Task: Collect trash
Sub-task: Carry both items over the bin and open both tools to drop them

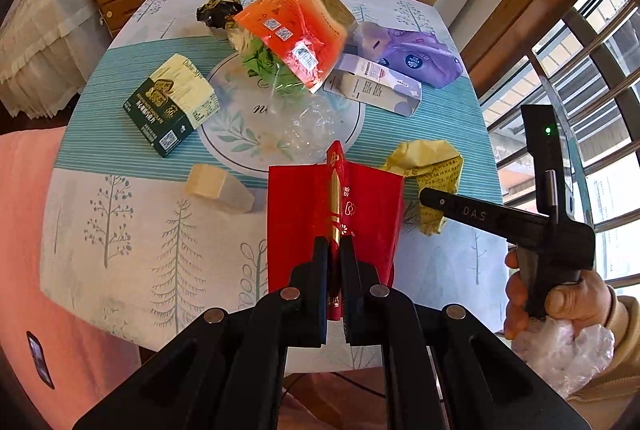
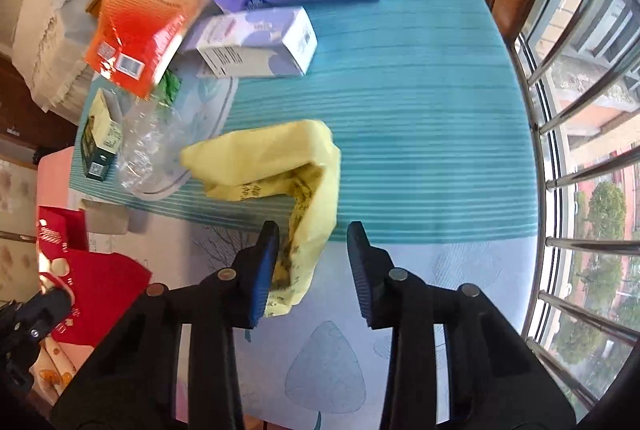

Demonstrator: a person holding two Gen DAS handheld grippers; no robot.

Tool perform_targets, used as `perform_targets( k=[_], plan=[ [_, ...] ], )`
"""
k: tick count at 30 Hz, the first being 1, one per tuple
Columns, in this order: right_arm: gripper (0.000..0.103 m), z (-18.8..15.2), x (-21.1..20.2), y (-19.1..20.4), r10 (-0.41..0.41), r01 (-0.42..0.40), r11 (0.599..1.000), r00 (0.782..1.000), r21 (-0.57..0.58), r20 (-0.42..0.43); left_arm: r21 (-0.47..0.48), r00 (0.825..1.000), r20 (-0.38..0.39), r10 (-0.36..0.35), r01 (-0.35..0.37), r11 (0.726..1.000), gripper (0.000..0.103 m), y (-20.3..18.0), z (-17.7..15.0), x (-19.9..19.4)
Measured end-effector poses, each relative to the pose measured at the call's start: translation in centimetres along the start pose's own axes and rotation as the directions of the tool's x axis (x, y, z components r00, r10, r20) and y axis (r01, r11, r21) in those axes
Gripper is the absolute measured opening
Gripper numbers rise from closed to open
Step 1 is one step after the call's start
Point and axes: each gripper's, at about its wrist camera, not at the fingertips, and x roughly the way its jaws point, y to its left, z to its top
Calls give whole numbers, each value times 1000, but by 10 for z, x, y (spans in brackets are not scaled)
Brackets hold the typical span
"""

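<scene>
Left gripper (image 1: 334, 250) clamped on red packet (image 1: 296, 222), lifted off tabletop (image 2: 420, 110). Right gripper (image 2: 312, 266) apart, straddling yellow wrapper (image 2: 280, 158) near the front edge, likely for grabbing.

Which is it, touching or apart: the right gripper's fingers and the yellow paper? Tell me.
Touching: the right wrist view shows one finger against the yellow paper; the other stands clear.

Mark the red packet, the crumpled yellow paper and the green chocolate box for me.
red packet (image 1: 372, 206): left wrist view, on its flat right panel.
crumpled yellow paper (image 2: 272, 154): right wrist view, on its smooth upper fold.
green chocolate box (image 1: 160, 114): left wrist view, on its dark green front face.
</scene>
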Motion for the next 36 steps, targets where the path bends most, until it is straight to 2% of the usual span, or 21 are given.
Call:
perform_targets(
  k=[1, 2, 7, 13, 19, 23, 29, 33, 36],
  plan=[
    [21, -1, 0, 0, -6, 6, 1000, 1000, -5, 17, -6, 1000, 3, 2, -2, 1000, 5, 2, -3, -3],
    [8, -2, 1, 0, 0, 0, 1000, 1000, -9, 17, -10, 1000, 5, 3, -3, 1000, 5, 3, -4, -5],
    [7, -13, -9, 1, 6, -6, 1000, 999, -2, 52, -19, 999, 41, 15, -14, 1000, 5, 16, -23, -29],
    [6, -43, -50, 24, 13, -12, 1000, 993, -3, 116, -1, 997, 81, 8, -8, 1000, 5, 43, -54, -59],
    [6, -109, -94, 58, 31, -30, 1000, 987, -5, 157, 39, 994, 105, -19, 15, 999, 5, 75, -97, -88],
    [6, -169, -104, 94, 18, -16, 1000, 986, -13, 169, 58, 993, 117, -32, 25, 998, 5, 104, -135, -105],
    [7, -252, -86, 140, -3, 4, 1000, 988, -4, 154, 78, 996, 84, -20, 13, 997, 5, 152, -206, -105],
    [7, -298, -60, 160, -28, 28, 1000, 996, 1, 82, 51, 999, 46, -20, 17, 999, 5, 181, -242, -97],
    [7, -319, -39, 169, -52, 52, 999, 998, -10, 31, 22, 1000, 16, -23, 22, 1000, 5, 198, -264, -85]
  ],
)
